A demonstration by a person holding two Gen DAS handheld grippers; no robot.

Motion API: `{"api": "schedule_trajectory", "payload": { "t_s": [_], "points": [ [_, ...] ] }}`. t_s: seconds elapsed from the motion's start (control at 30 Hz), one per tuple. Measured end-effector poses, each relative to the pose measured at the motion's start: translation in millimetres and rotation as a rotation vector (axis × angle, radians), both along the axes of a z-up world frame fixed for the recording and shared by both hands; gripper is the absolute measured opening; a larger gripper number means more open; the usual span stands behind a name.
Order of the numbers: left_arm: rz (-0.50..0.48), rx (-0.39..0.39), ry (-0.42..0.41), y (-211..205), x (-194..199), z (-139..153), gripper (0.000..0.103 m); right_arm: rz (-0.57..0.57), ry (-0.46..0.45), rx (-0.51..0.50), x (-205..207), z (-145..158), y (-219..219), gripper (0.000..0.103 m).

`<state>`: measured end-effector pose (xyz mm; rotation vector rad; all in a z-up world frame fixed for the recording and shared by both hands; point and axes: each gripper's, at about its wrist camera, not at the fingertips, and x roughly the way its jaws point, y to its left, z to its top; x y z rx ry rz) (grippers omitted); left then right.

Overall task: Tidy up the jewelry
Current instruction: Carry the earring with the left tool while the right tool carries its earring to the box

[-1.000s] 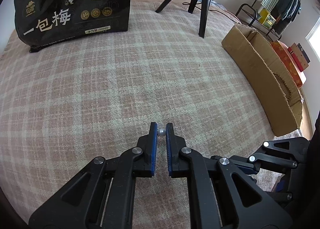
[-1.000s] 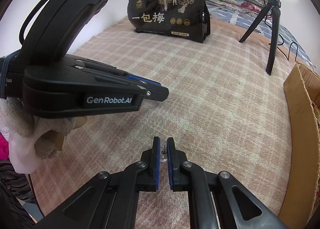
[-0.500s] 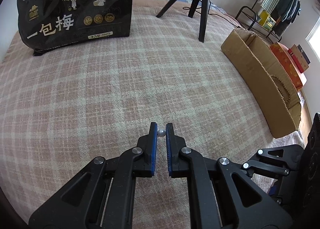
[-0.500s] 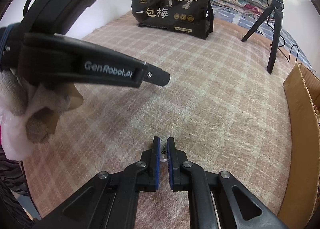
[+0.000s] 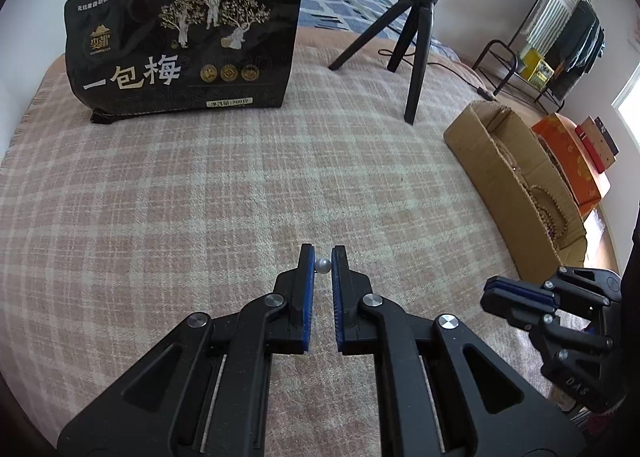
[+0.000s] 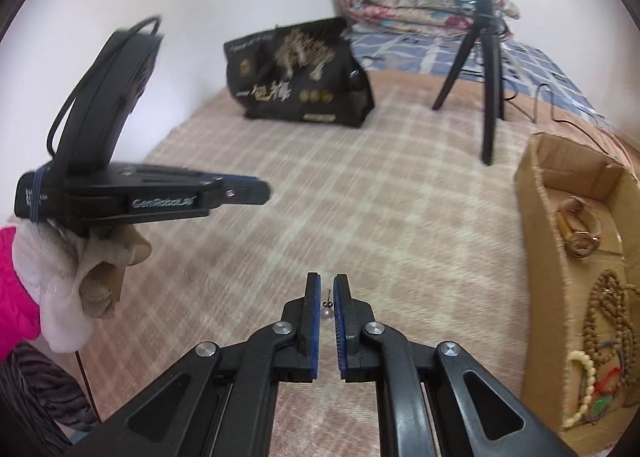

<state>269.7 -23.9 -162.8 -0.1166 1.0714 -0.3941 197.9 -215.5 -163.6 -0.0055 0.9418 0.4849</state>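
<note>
Two handheld tools hover above a bed covered in a pink and cream plaid blanket. The left tool has its blue-padded fingers pinched on a small round white pearl bead, held right at the tips. The right tool is pinched on a small pearl stud earring with a thin dark post pointing upward.

Both pieces look tiny, light, hard and smooth, so they could likely roll or squirt out of the pads; a gentle grip across the pearl's widest part seems safest, and the earring's post looks easy to bend.

At the right edge of the bed sits an open brown cardboard box holding wooden bead strands and bracelets, probably where these pieces belong. Far across the bed stand a black printed snack bag and a black tripod carrying a ring light.

Compared with a second ago, both tools have risen and tilted upward, revealing the ring light and the box's contents; the right view is motion-blurred. Both grips are unchanged.
</note>
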Motion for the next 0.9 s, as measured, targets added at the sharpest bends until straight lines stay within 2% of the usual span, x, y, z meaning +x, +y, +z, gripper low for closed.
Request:
{"api": "schedule_trajectory", "payload": {
  "t_s": [0.2, 0.33, 0.63, 0.9],
  "points": [
    [0.02, -0.041, -0.023, 1.1, 1.3, 18.0, 0.006, -0.034, -0.04, 0.014, 1.1, 19.1, -15.6, 0.004],
    [0.01, -0.035, -0.066, -9.7, -0.3, 32.2, 0.006, -0.066, -0.065, 0.013, 3.7, 31.5, -29.8, 0.004],
    [-0.051, -0.014, -0.182, -53.0, -13.0, 66.6, 0.006, -0.17, -0.125, 0.016, 7.0, 56.8, -75.1, 0.004],
    [-0.112, -0.026, -0.224, -93.2, -20.1, 79.8, 0.006, -0.246, -0.168, 0.007, 7.9, 73.1, -114.3, 0.004]
  ]
}}
